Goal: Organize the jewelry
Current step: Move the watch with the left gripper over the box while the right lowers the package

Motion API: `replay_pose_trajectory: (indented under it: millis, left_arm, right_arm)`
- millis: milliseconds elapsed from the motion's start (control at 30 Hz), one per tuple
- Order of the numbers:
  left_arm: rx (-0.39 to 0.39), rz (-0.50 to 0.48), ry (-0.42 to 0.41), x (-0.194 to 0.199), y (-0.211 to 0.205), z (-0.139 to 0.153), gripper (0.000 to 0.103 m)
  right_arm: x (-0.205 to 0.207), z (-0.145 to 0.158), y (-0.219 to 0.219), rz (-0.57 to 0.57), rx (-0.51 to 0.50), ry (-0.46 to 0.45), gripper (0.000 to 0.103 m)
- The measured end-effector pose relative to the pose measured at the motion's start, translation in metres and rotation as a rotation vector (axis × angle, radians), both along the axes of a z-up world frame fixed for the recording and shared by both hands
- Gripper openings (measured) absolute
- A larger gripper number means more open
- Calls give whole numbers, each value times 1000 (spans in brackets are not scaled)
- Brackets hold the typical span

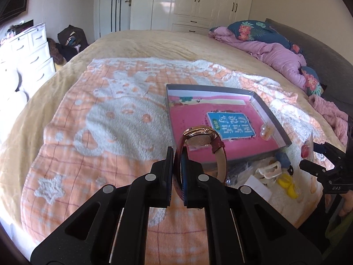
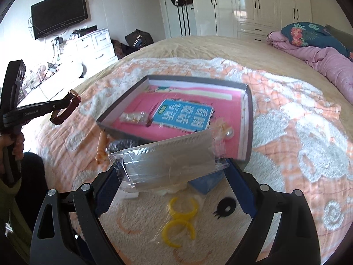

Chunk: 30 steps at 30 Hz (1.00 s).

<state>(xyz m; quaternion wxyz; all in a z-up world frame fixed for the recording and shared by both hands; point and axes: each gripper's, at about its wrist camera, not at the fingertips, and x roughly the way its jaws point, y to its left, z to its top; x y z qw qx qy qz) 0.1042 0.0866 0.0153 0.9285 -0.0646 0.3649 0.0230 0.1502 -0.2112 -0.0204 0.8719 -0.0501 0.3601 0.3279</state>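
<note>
Rose-gold metal and dark red leather identify the watch [image 1: 204, 142], which the left tongs [image 1: 177, 154] have clenched by its strap; the case stands uppermost, clear of the bed. In the right wrist view the same watch [image 2: 66, 108] hangs off the left tongs [image 2: 66, 102] well to the left of the box, in mid-air.

The box [image 1: 268, 110], a shallow dark-walled tray with a pink printed floor and a blue label, lies on the orange-and-white blanket [image 1: 99, 114] that covers the bed. Inside the box, at its near right corner, sit pearl-like earrings [image 2: 227, 135]. Against its left inner wall lies a small clear packet [image 2: 134, 117] with pale contents; what they are cannot be told.

The right tongs [image 2: 174, 172] are spread wide, and a clear plastic bag [image 2: 167, 159] spans the gap between the fingers, just in front of the box's near wall. Whether the fingers actually press on the bag cannot be told.

In front of the box, on the blanket: two yellow open rings [image 2: 179, 218] under clear wrapping, a black round piece [image 2: 226, 208] to their right, a blue block [image 2: 207, 183] partly behind the bag, and an orange bead strand [image 2: 102, 148] by the box's near left corner.
</note>
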Motion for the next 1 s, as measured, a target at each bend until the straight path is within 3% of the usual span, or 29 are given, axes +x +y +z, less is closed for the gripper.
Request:
replay_pose_trajectory:
  millis: [500, 1000]
  left_arm:
    - [7, -49, -27, 49, -25, 4, 2]
    - [17, -95, -16, 96, -47, -13, 5]
  right_arm:
    - [48, 16, -2, -110, 32, -26, 89]
    - [77, -10, 5, -187, 12, 26, 90]
